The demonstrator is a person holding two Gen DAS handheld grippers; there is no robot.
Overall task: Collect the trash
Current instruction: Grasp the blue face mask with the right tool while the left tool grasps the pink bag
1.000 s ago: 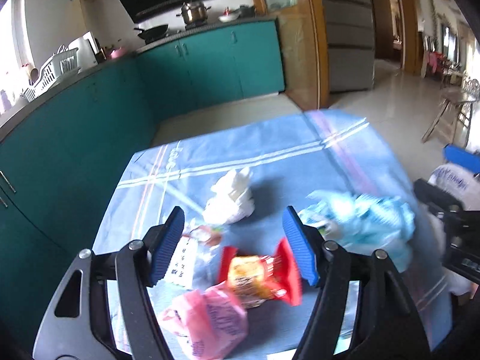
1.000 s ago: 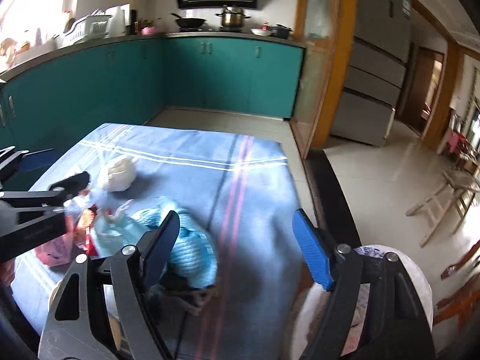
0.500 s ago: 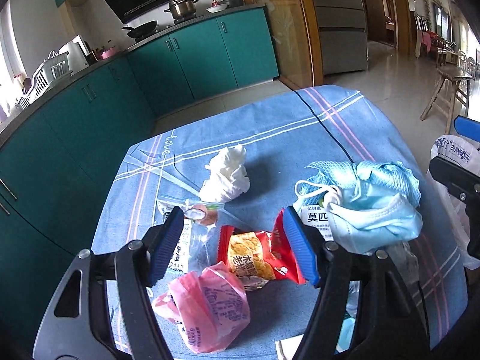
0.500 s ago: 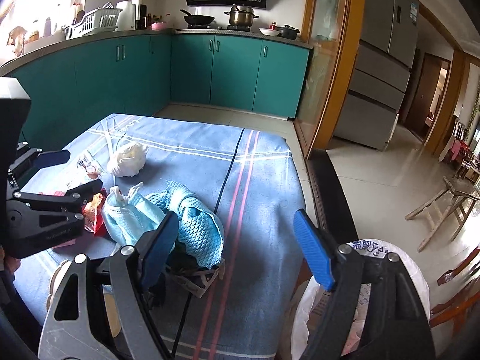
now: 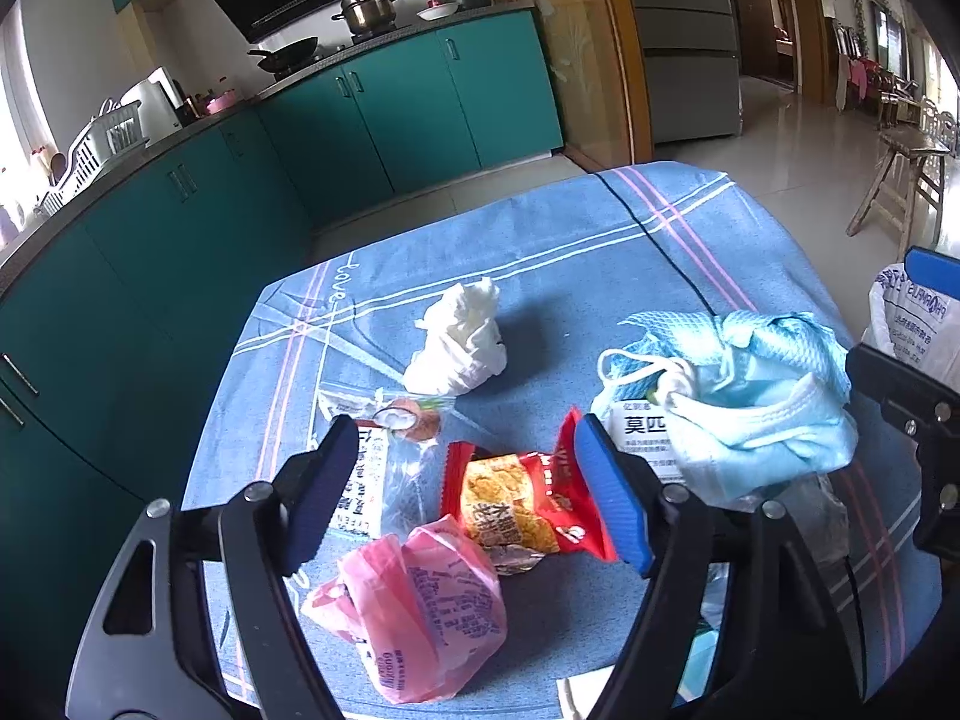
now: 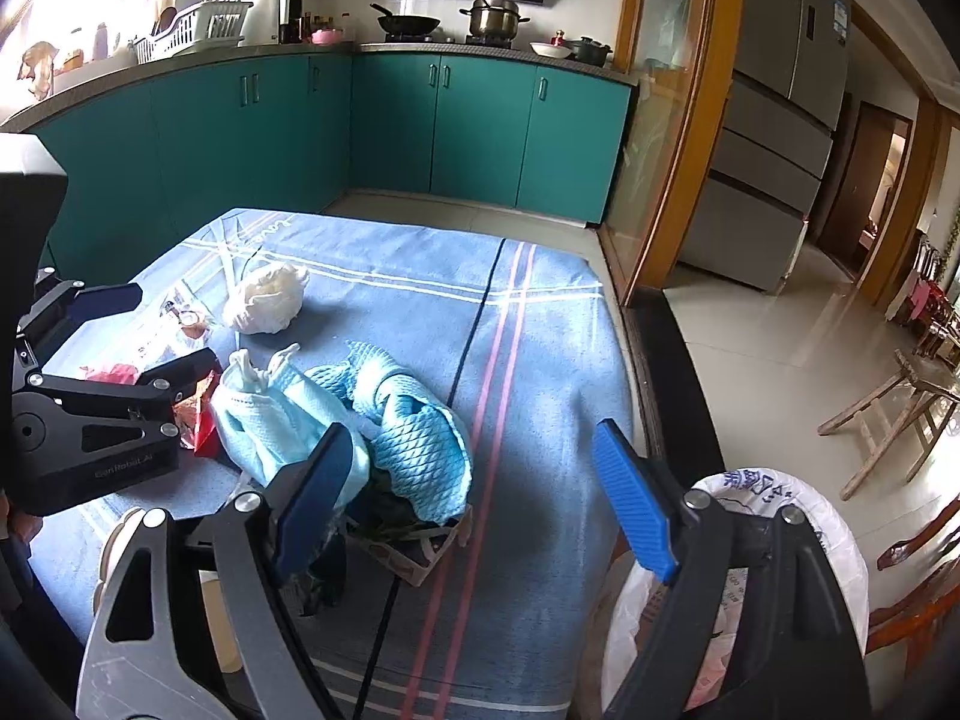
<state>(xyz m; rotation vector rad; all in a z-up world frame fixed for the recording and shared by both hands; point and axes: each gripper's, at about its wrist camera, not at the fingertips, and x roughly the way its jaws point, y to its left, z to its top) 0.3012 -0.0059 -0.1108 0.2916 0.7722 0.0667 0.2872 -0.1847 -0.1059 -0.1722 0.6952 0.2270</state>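
Note:
Trash lies on a table with a blue cloth (image 5: 540,252). My left gripper (image 5: 462,492) is open and empty, hovering over a red snack packet (image 5: 516,498), with a pink plastic bag (image 5: 414,606) below it and a clear wrapper (image 5: 384,456) at its left finger. A white crumpled tissue (image 5: 462,342) lies farther back. A pale blue face mask (image 5: 762,426) and a teal cloth (image 6: 414,426) lie to the right. My right gripper (image 6: 474,498) is open and empty above the table's right edge, beside a white-lined trash bin (image 6: 774,546).
Teal kitchen cabinets (image 6: 420,126) stand behind the table, and more run along the left. A wooden stool (image 6: 900,414) stands on the tiled floor to the right. A small cardboard tray (image 6: 408,546) lies under the teal cloth.
The left gripper has drawn back and steadied, so the snack packet now sits between its fingers. The right gripper has shifted slightly; the bin shows more.

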